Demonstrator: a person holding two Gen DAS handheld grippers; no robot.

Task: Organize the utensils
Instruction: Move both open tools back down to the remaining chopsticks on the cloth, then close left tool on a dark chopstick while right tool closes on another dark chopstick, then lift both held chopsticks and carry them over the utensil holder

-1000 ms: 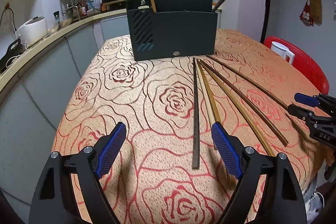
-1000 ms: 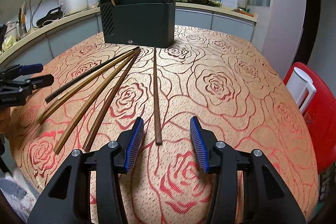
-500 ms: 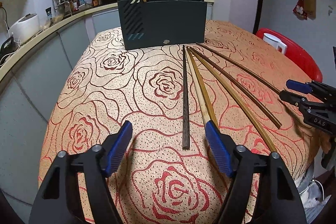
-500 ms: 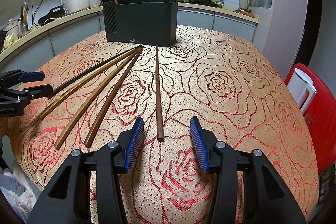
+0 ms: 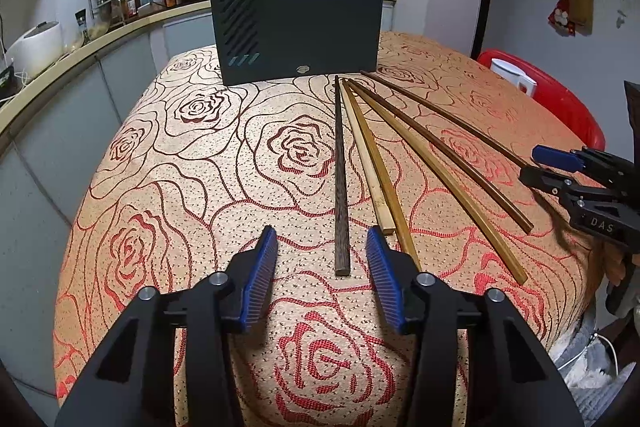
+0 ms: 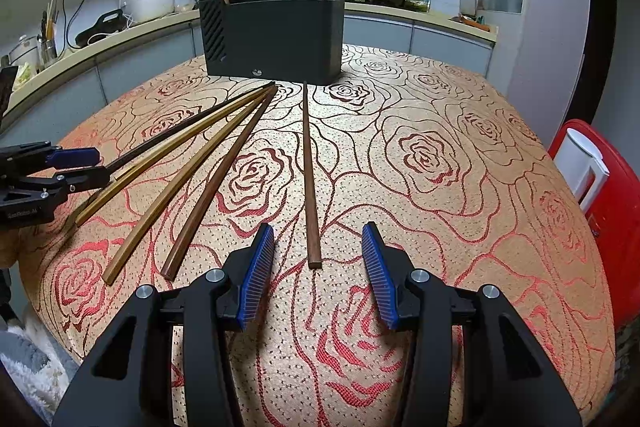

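Several chopsticks lie fanned on the rose-patterned tablecloth (image 5: 168,187), tips toward a dark utensil holder (image 5: 296,35) that stands at the far edge and holds a few sticks. My left gripper (image 5: 322,267) is open, its blue pads on either side of the near end of a dark chopstick (image 5: 341,179). My right gripper (image 6: 318,263) is open around the near end of a reddish-brown chopstick (image 6: 309,171). The holder also shows in the right wrist view (image 6: 276,35). Each gripper shows at the edge of the other's view.
A red chair (image 6: 600,195) with a white cup (image 6: 580,163) stands to the right of the table. A kitchen counter (image 5: 80,43) with a rice cooker (image 5: 36,47) runs along the left. Light bamboo chopsticks (image 5: 372,163) lie beside the dark one.
My left gripper has shifted so the dark chopstick now lies between its pads, and its jaws have narrowed. My right gripper has moved back slightly along the reddish-brown chopstick.
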